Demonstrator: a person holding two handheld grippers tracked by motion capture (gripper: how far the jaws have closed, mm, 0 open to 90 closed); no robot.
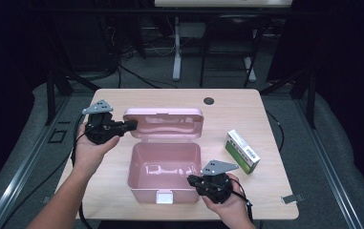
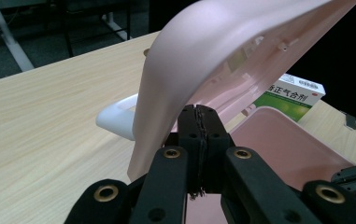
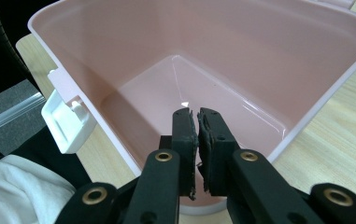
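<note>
A: Where does the job stand?

B: The pink box (image 1: pixel 164 174) sits mid-table with its lid (image 1: pixel 164 122) swung up and back, so the opening looks done. The inside is bare; nothing is packed yet.

A: What would go in?

B: My guess is the green and white carton (image 1: pixel 242 150), lying on the table well to the right of the box. Nobody touches it.

A: And the left gripper (image 1: pixel 122 126)?

B: It is at the lid's left end. In the left gripper view its jaws are pressed together, pads flush, right against the lid's edge (image 2: pixel 185 88). Whether a thin bit of rim is pinched or the tips just prop the lid, I cannot tell. Nothing shows between the pads.

A: The right gripper (image 1: pixel 192 180)?

B: It is at the box's near right corner, tips over the rim. The right gripper view shows its jaws nearly together, a thin slit between the pads, holding nothing, pointing down into the empty box (image 3: pixel 203 74). The white latch (image 3: pixel 66 122) hangs on the front wall, undone.

A: So what is left?

B: I would say most of it: fetch the carton, put it inside, lower the lid, snap the latch.
</note>
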